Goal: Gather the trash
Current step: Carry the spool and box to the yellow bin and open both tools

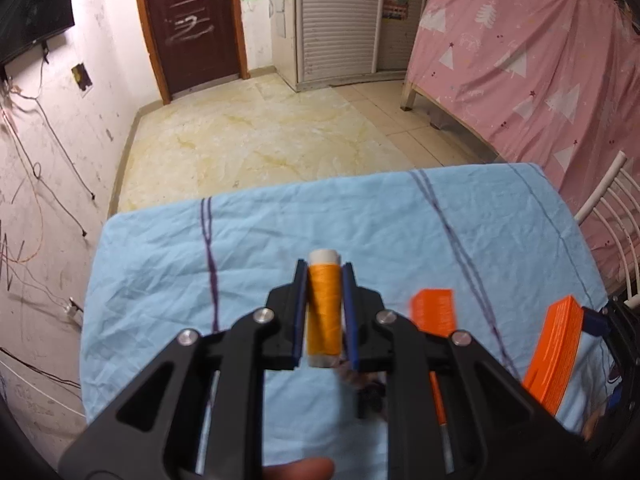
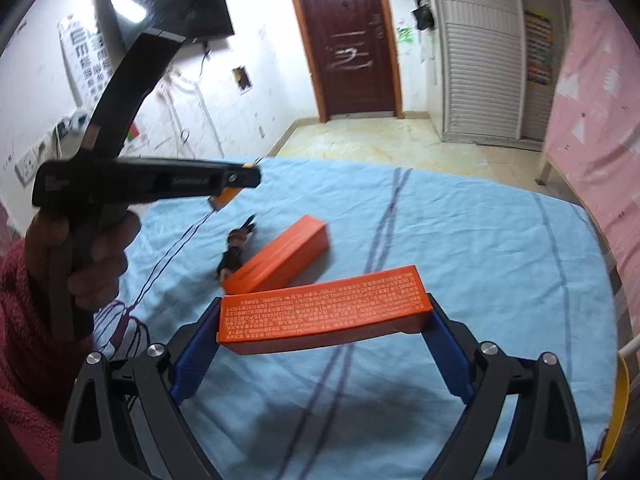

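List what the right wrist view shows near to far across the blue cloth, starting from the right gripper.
right gripper → long orange box clamped by its ends between the blue pads → second orange box lying on the blue cloth → small dark crumpled scrap → far edge of the cloth → tiled floor → brown door.

Both grippers are the same build: chunky black plastic linkage arms with triangular cutouts and shiny round silver screw heads at the pivots, ending in flat blue ribbed pads on the left gripper (image 1: 324, 308) and the right gripper (image 2: 322, 344). Seen from the right wrist, the left one has a long black pistol-style body with a curved black handle and some small pale lettering on its side. The hand (image 2: 86, 258) around that handle comes out of a fuzzy dark-pink sleeve (image 2: 24, 332).
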A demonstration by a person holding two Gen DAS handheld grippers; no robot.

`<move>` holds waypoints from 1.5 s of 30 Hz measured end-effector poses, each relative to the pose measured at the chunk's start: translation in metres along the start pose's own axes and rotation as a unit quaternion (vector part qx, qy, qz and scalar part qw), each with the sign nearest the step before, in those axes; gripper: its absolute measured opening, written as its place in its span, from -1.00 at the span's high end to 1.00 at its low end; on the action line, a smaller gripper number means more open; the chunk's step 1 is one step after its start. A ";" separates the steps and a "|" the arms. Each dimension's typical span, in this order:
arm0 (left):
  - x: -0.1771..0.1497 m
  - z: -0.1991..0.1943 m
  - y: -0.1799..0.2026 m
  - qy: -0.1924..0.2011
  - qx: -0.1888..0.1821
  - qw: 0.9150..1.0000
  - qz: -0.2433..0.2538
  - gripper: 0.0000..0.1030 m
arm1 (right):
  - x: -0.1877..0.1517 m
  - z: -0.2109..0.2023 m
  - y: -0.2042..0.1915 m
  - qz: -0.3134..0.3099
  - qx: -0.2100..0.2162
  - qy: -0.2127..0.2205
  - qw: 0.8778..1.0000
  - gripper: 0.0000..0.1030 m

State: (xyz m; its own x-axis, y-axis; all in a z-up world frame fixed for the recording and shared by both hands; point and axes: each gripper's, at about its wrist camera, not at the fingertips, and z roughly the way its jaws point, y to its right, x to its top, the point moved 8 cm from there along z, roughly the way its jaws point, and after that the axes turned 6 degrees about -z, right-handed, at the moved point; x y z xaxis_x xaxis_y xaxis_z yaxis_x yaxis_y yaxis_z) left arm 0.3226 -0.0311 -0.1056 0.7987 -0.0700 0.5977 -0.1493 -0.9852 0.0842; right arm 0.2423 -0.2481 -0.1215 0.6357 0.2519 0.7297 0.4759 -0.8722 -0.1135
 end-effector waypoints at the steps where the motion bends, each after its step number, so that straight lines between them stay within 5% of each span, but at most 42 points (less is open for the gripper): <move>1: 0.001 -0.002 0.004 0.002 -0.001 1.000 0.003 0.71 | -0.001 -0.005 0.005 0.005 -0.002 0.005 1.000 -0.68; 16: 0.006 -0.032 0.141 0.023 -0.051 0.995 0.080 0.71 | -0.033 -0.103 0.129 0.105 -0.077 0.088 0.988 -0.68; 28: -0.009 -0.039 0.266 0.023 -0.094 0.982 0.162 0.71 | -0.092 -0.164 0.237 0.178 -0.186 0.111 0.960 -0.68; 45: -0.034 -0.025 0.387 -0.024 -0.167 0.966 0.196 0.71 | -0.136 -0.179 0.291 0.250 -0.210 0.102 0.940 -0.76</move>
State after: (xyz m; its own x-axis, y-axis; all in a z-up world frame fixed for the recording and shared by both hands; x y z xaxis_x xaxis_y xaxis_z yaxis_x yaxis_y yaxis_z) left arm 0.2224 -0.4062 -0.0733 0.6669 -0.4432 0.5990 -0.6196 -0.7764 0.1154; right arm 0.1849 -0.6113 -0.1332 0.5662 -0.2821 0.7745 -0.1608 -0.9594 -0.2319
